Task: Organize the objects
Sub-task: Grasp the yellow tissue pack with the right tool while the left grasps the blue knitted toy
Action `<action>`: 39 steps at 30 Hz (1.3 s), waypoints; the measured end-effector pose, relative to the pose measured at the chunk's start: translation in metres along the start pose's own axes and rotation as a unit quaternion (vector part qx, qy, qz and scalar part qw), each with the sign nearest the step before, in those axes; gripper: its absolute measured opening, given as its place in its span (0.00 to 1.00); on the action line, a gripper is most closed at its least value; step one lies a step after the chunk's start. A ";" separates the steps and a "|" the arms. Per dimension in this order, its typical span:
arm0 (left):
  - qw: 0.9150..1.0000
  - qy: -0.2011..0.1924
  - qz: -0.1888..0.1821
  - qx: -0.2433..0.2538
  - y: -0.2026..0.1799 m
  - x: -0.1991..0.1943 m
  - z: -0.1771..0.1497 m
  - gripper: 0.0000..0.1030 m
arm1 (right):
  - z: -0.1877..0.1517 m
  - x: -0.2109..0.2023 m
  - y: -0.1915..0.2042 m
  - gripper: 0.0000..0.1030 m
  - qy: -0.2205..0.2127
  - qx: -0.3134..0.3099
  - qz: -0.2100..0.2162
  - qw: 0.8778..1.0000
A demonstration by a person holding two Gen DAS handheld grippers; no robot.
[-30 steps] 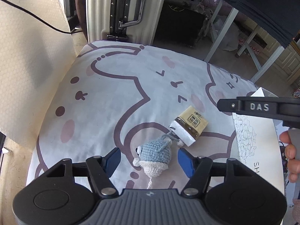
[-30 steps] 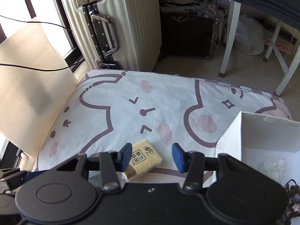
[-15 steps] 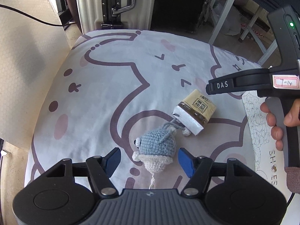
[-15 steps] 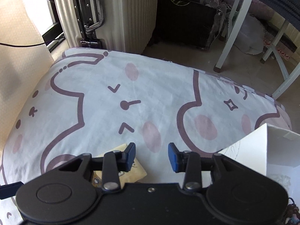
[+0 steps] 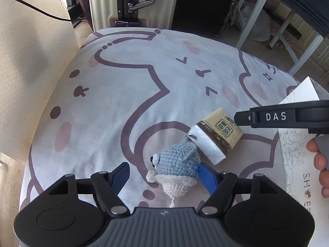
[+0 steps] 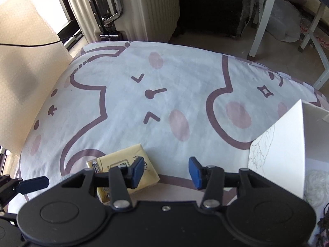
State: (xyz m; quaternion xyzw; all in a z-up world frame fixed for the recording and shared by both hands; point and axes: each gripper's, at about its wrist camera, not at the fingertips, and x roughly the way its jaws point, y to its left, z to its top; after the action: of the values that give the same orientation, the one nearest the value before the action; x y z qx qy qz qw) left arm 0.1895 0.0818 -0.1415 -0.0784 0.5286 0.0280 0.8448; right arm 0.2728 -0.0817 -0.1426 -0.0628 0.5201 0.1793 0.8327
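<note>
Left gripper [image 5: 164, 175]: jaws are opening, now medium-wide, and are seen lower and closer to the toy [image 5: 174, 166] than a second ago. The toy is bracketed between the fingers; the right finger looks tucked under or against the toy's far side, but contact cannot be confirmed. No squeeze is seen, nothing is held.

Right gripper [image 6: 165, 171]: jaws are opening from a near-shut state, still fairly narrow, empty. It has been lowered too. Its left finger is over the tissue pack [image 6: 123, 170], whose near part is hidden by the gripper body; the pack is not between the pads. In the left view the right gripper's side is seen just above the pack's far end, held by a hand [image 5: 320, 164].

Places relative to the toy: the pack [image 5: 216, 135] is touching the toy's upper right, the toy's loop running to the pack's white end. The white box [image 6: 287, 154] is further right of the toy, near the pack but apart. Both items lie on the cartoon cushion [image 5: 123, 103].

Judgement: both grippers are being set up for a grasp, toy for the left, pack for the right, with the box the likely destination. Since the two items touch, lifting one may drag the other.
</note>
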 end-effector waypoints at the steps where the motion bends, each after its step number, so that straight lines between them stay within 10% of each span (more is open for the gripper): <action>1: 1.000 0.000 -0.002 -0.001 0.000 0.001 0.000 0.72 | 0.000 -0.002 -0.001 0.47 -0.005 0.004 0.004 1.000; 18: 0.999 0.015 -0.031 -0.016 0.008 -0.006 -0.004 0.47 | -0.007 -0.002 0.012 0.76 -0.007 -0.009 0.143 0.990; 26: 0.999 0.011 -0.033 -0.006 0.008 -0.003 -0.006 0.54 | -0.006 0.018 0.028 0.79 -0.002 -0.066 0.098 0.993; 39: 1.000 0.013 -0.027 0.004 -0.004 0.015 -0.005 0.66 | -0.015 0.024 0.004 0.75 0.017 0.015 0.040 0.999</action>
State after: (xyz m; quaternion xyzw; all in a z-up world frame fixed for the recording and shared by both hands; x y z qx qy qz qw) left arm 0.1922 0.0765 -0.1570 -0.0898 0.5371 0.0021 0.8387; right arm 0.2684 -0.0769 -0.1705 -0.0326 0.5393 0.2033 0.8166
